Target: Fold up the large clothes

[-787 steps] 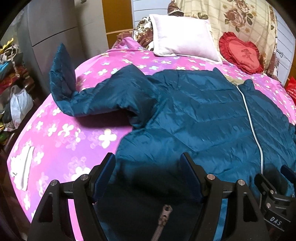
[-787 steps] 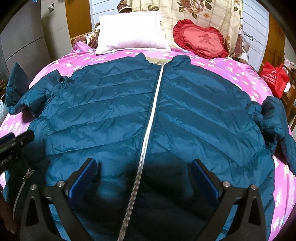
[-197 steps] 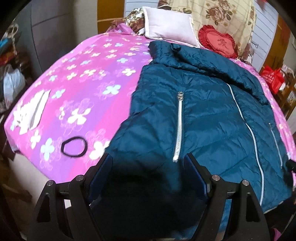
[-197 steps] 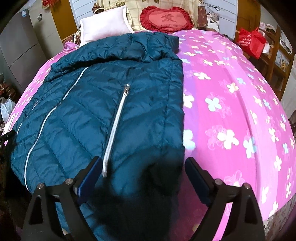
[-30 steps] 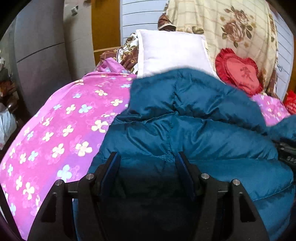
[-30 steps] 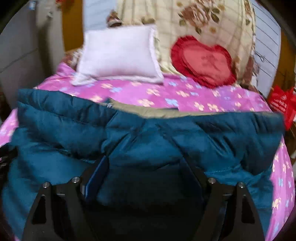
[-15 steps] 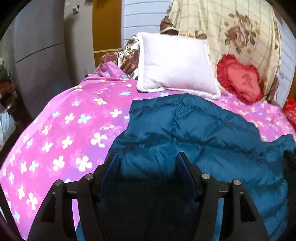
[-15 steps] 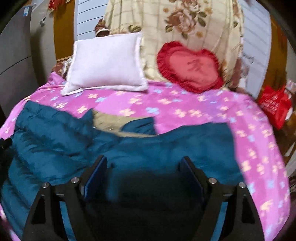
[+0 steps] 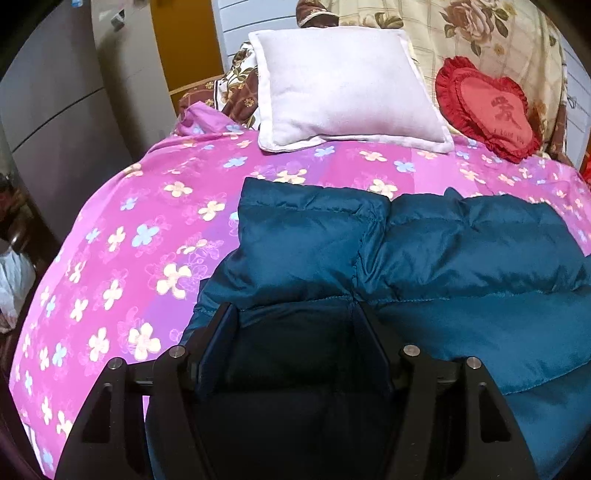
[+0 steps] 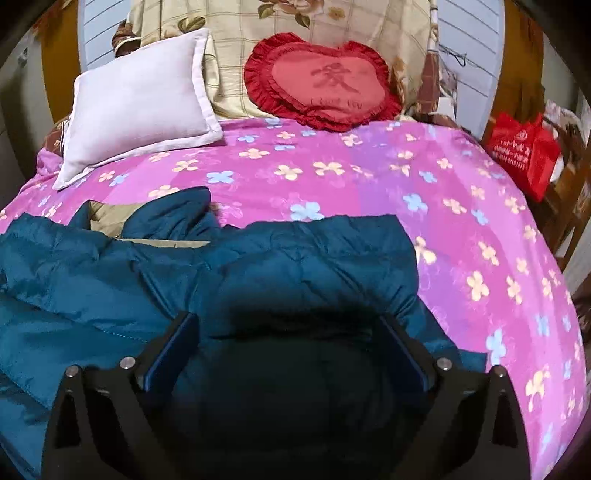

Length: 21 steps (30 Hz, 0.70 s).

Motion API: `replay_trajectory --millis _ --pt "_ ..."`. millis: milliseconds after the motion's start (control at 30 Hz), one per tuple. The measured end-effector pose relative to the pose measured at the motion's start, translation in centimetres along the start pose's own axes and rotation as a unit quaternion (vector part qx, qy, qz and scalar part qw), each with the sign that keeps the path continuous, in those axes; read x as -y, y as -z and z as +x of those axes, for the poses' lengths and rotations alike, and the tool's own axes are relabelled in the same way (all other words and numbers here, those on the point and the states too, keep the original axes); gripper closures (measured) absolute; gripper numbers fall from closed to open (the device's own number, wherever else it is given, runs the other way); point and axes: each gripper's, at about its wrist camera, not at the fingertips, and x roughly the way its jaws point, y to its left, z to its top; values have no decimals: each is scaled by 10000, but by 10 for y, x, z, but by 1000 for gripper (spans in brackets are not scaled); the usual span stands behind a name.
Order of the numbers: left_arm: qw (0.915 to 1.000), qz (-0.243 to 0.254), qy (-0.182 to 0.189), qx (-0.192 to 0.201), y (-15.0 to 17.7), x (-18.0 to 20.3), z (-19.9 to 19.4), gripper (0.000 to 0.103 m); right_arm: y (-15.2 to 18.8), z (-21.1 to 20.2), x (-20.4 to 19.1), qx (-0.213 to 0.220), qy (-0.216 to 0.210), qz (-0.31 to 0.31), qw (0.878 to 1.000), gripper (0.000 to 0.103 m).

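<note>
Where the pillow [image 9: 343, 85] leans, pink floral bedspread [image 10: 369, 173] (flowers throughout) lies.

This is a bedroom in a home. A bed [image 10: 461, 206] fills both views, spread with a pink sheet printed with flowers. At its head lie a white pillow [image 9: 343, 85], a red heart-shaped cushion [image 10: 325, 88] with a frilled edge, and a cream blanket with roses [image 10: 314, 22]. A grey wardrobe [image 9: 55, 110] stands along one side, and a red shopping bag [image 10: 524, 151] sits on wooden furniture at the other.
</note>
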Motion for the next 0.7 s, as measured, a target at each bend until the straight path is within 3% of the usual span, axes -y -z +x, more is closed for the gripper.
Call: replay_trajectory --millis 100,233,300,400,467,567,700 --pt "10000 18 -19 47 2 0 0 56 3 -14 -2 13 4 -35 10000 6" --pt "10000 -11 -7 65 2 -1 2 56 16 -56 1 376 -325 -67 9987 6" --pt "10000 -26 -9 92 3 -1 1 56 27 -72 -2 465 -286 -317 9980 6" --pt "9999 -83 19 103 5 -3 -3 56 44 -67 5 393 -43 -338 9986 5" --pt "9999 -129 58 87 7 -6 -9 56 53 -57 14 433 -216 -136 9987 2" --pt "9998 -137 108 102 15 -14 -30 56 53 -53 11 369 -108 -195 9991 2" --pt "9995 -71 84 282 38 -32 -65 56 56 -76 16 360 -295 -68 9989 3"
